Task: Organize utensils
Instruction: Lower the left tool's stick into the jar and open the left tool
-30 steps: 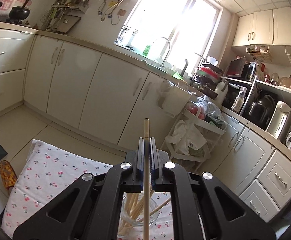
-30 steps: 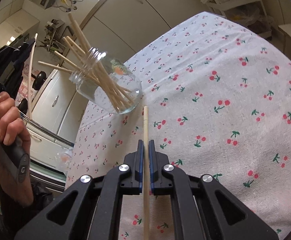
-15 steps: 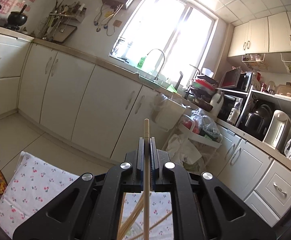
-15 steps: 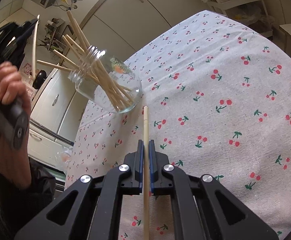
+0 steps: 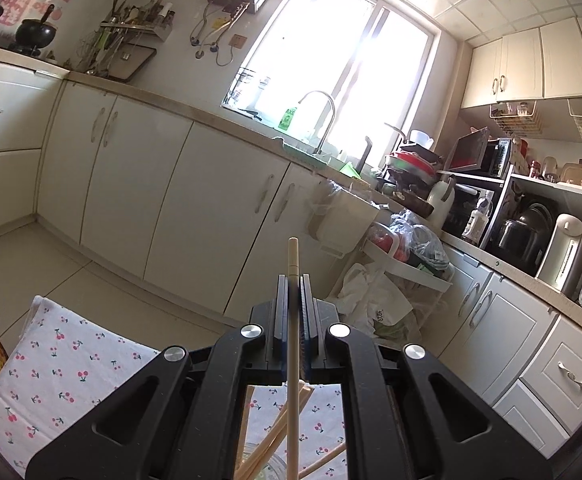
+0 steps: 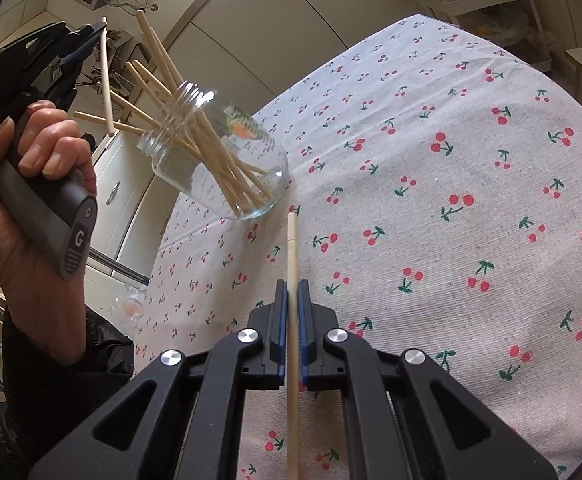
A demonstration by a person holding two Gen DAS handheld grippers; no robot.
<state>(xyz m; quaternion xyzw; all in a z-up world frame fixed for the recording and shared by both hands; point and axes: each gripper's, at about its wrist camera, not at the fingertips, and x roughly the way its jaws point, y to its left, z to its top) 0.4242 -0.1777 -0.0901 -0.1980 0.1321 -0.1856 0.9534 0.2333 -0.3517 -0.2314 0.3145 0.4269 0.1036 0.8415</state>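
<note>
Here, each hand-held gripper is clamped on a single wooden chopstick. In the right wrist view, the right hand-held gripper (image 6: 290, 292) has its jaws closed on a chopstick (image 6: 291, 248) that runs straight out toward 12 o'clock, its tip just short of the base of the glass jar (image 6: 227, 164). The jar stands on the cherry-print cloth (image 6: 431, 200) that covers the tabletop and holds a loose bundle of chopsticks (image 6: 195, 132) fanning out of its mouth toward 10 and 11 o'clock.

At 9 o'clock in the same view, a person's left hand (image 6: 39, 184) grips the handle of the left hand-held gripper (image 6: 101, 26), which sits up at 10 o'clock, above and beside the jar's mouth. Its jaws pinch a second chopstick (image 6: 106, 80) near its top end; the stick hangs down, and its lower end is just beside the bundle.

In the left wrist view, that gripper (image 5: 293, 292) faces the kitchen cabinets (image 5: 195, 208), with the bundled sticks showing below the jaws at 6 o'clock.
</note>
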